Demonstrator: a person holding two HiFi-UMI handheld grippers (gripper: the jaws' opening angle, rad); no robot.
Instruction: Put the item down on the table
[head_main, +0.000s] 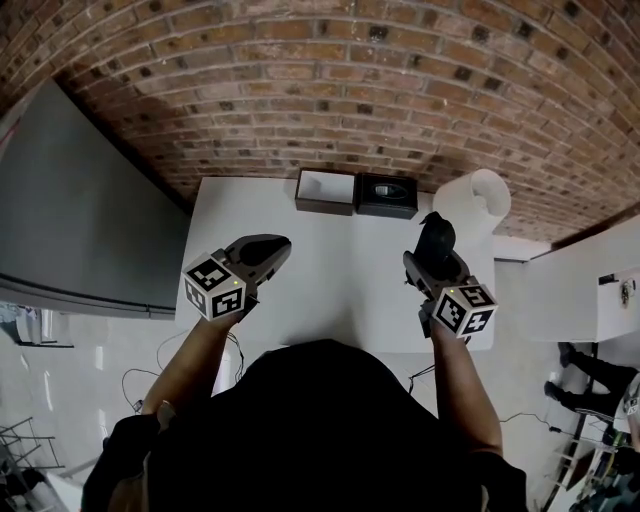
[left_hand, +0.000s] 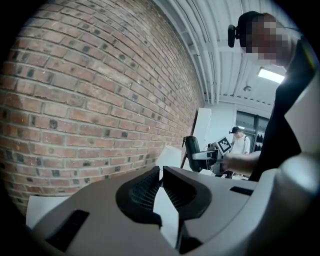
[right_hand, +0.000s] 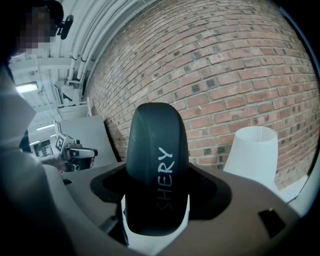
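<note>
Right gripper (head_main: 430, 264) is clamped on a black rounded case (right_hand: 157, 160) printed "SHERY", held upright above the right part of the white bench (head_main: 340, 285), near a white roll (head_main: 476, 200). Left gripper (head_main: 275, 248) has its jaws together on nothing, above the bench's left part. An open box (head_main: 325, 190) and a black box (head_main: 387, 195) sit side by side at the far edge.

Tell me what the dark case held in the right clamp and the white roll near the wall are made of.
The dark case: smooth matte black shell with pale printed lettering and rounded edges; probably moulded plastic or faux leather, the look leaves it open. The white roll: dull white, hollow at its end; likely paper, though not certain.
</note>
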